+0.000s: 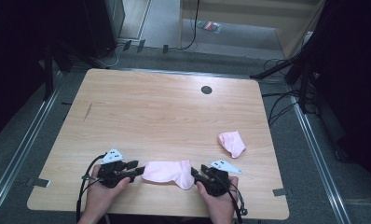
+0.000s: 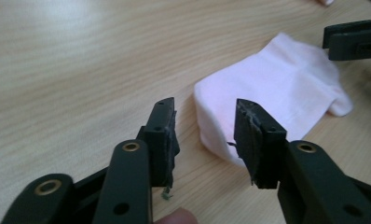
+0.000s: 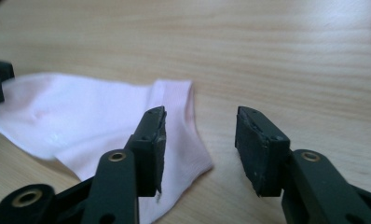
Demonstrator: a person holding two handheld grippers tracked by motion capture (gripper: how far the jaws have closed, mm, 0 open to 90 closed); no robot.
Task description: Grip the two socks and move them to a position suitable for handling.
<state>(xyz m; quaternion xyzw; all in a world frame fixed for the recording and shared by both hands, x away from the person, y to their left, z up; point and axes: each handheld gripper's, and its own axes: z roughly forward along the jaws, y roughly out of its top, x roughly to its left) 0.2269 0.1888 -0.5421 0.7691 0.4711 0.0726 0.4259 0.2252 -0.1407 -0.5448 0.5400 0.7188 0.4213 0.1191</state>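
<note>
The left tool [image 1: 136, 169], black and two-jawed, is held at the near edge of the pale wood-grain desk [image 1: 151, 107] with its jaws standing apart and clamped on nothing; the right tool [image 1: 198, 171] is held likewise, jaws parted and empty. Between the two lies a flat pale pink cotton sock [image 1: 167, 171], its long axis running across the desk from one tool to the other. In the left gripper view, one end of the sock [image 2: 272, 93] lies just ahead of the jaws and a little to their right. In the right gripper view, the sock [image 3: 104, 126] is seen lying ahead and to the left, its ribbed cuff edge passing behind the left jaw. Each tool is judged equally near to its own end, so a pinch at both ends seems to be prepared. A second pale pink sock, crumpled [image 1: 232, 143], lies well apart, farther back on the right. No container is in use.
</note>
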